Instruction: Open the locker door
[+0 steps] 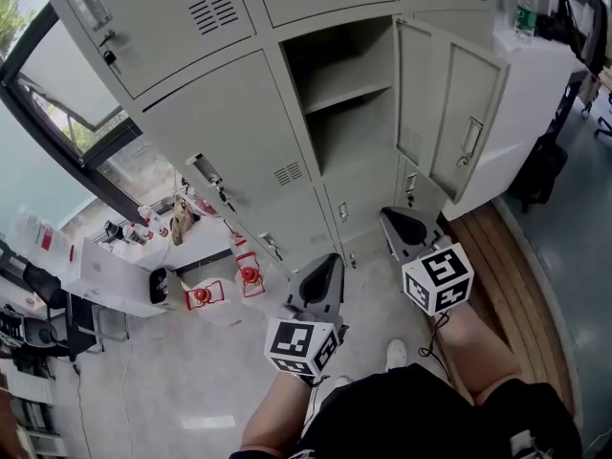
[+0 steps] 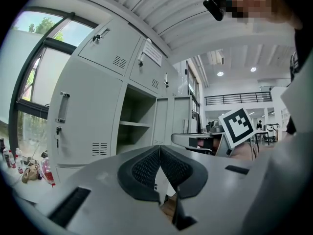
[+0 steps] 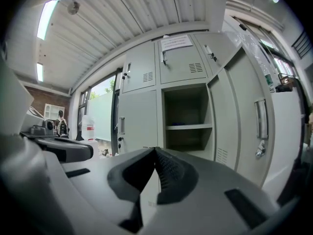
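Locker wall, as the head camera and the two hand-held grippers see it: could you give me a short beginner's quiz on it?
1. True or false: in the head view, the open locker door stands to the right of its compartment.
2. What is between the jaws of the right gripper? A. a cup B. a cloth C. nothing
3. Fill in: the open compartment is divided by one ____.
Key: 1 true. 2 C, as the jaws are shut with nothing between them. 3 shelf.
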